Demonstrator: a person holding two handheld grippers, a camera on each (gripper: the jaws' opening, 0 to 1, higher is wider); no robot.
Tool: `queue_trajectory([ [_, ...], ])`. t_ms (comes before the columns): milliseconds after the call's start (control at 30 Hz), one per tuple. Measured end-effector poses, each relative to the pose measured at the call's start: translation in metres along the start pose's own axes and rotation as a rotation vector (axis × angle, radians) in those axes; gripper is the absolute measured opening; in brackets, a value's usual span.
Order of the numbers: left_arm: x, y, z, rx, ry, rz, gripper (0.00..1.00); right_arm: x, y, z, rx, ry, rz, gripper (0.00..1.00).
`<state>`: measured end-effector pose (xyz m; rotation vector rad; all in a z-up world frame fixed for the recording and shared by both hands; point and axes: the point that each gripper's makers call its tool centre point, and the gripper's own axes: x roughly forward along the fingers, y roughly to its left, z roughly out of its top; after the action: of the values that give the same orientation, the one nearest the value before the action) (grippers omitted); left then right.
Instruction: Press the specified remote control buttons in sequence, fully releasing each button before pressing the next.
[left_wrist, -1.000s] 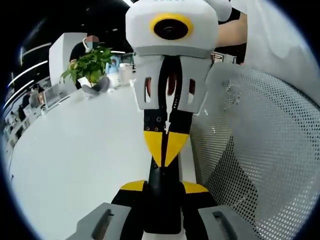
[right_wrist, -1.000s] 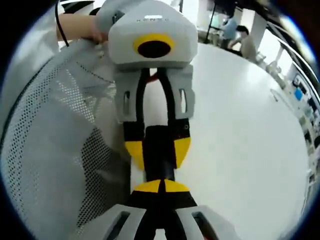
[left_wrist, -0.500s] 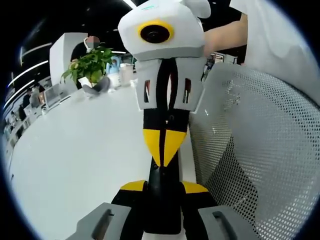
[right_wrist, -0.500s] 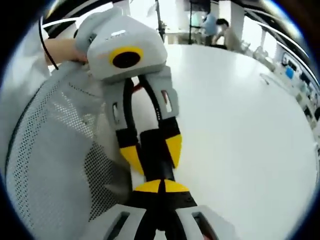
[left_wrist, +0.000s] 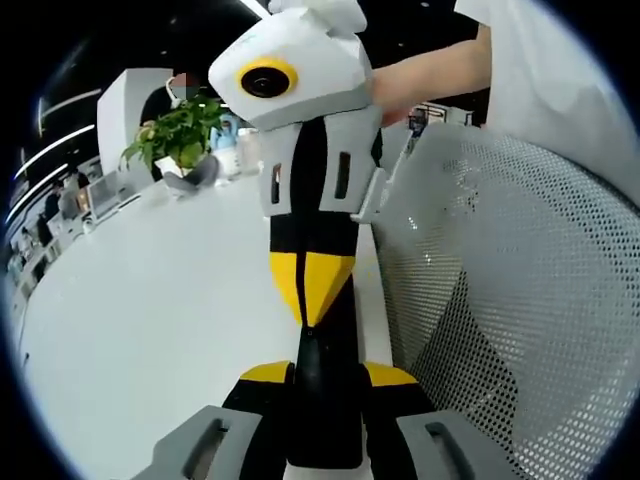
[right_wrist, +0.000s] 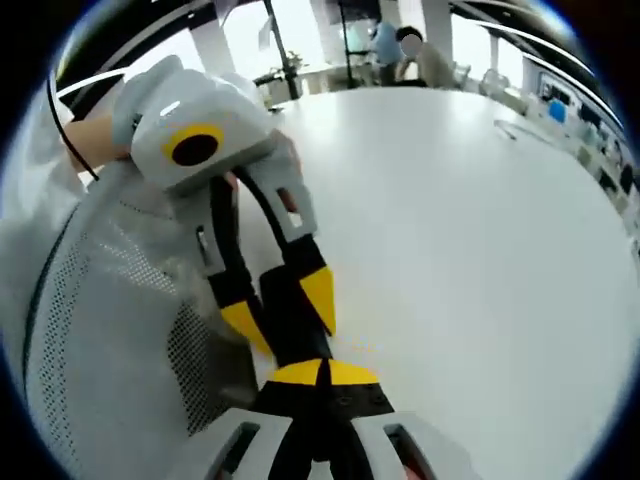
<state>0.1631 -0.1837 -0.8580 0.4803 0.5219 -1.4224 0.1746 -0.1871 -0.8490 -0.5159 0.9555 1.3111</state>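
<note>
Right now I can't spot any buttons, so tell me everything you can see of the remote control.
The remote control is a slim, black, smooth bar, probably plastic. The left gripper clamps its long sides between yellow-tipped jaws, so it points away along them. The right gripper, jaws shut, rests its yellow tips on the remote's far end. No buttons or markings can be made out. A white table lies behind it.

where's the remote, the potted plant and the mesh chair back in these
remote (left_wrist: 325, 400): left gripper view, black body between the jaws
potted plant (left_wrist: 180, 130): left gripper view, green leaves
mesh chair back (left_wrist: 520, 290): left gripper view, perforated white panel
</note>
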Motion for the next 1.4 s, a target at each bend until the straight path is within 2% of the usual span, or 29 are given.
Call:
queue_trajectory([
  [167,0.0,0.0002,-0.0002,-0.001,0.002,0.002,0.26,0.005,-0.0011,-0.0015,-0.057,0.049,-0.003,0.0],
  [233,0.0001,0.0003,-0.0002,0.001,0.003,0.002,0.27,0.0052,-0.0005,-0.0023,-0.105,0.094,0.015,0.0],
  [333,-0.0002,0.002,-0.0008,-0.008,0.005,0.009,0.28,0.0062,-0.0015,-0.0014,-0.1,0.137,0.034,0.0],
  [400,-0.0003,0.002,-0.0004,-0.007,0.004,0.008,0.28,0.0067,-0.0013,-0.0021,-0.066,0.169,0.073,0.0],
  [600,0.0002,0.0004,-0.0001,0.0,0.007,0.003,0.26,0.007,-0.0021,-0.0024,-0.036,0.21,0.115,0.0],
  [833,0.0001,-0.0003,0.0003,0.002,0.004,-0.001,0.25,0.0067,-0.002,-0.0033,-0.009,0.236,0.133,0.0],
  [1100,-0.0005,0.0001,-0.0002,-0.01,-0.025,-0.013,0.25,0.0076,-0.0017,-0.0037,-0.04,0.273,0.117,0.0],
  [1400,-0.0007,-0.0017,0.0006,-0.015,-0.026,-0.019,0.27,0.0078,0.0008,-0.0041,-0.049,0.265,0.074,0.0],
])
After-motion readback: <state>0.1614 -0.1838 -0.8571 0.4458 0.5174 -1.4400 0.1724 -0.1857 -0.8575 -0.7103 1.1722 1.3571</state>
